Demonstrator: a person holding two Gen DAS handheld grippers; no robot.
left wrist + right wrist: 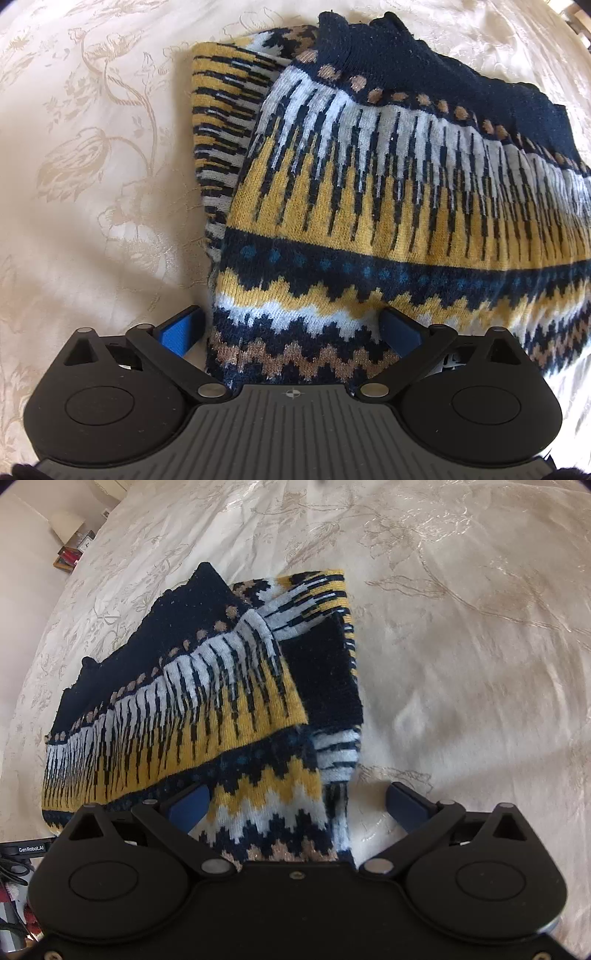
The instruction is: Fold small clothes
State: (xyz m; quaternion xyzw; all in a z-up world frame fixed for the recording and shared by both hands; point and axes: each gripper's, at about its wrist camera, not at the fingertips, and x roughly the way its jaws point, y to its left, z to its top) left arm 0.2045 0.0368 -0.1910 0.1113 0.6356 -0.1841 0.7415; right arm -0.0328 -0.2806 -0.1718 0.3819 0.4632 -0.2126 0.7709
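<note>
I hold both grippers wide open over a folded patterned sweater (369, 192) lying on a cream embroidered bedspread (92, 147). The left gripper (291, 328) and right gripper (299, 805) each straddle a near corner at frame bottom, gripping nothing. Next, I judge, comes closing on both corners for another fold. The knit is navy, mustard and white, with zigzag bands.

I see a cream bedspread (461, 646) with a woven flower pattern filling both views. Far upper left in the right wrist view: a pale wall (22, 554), a small lampshade (66, 523), some stacked books (68, 558) beneath it.
</note>
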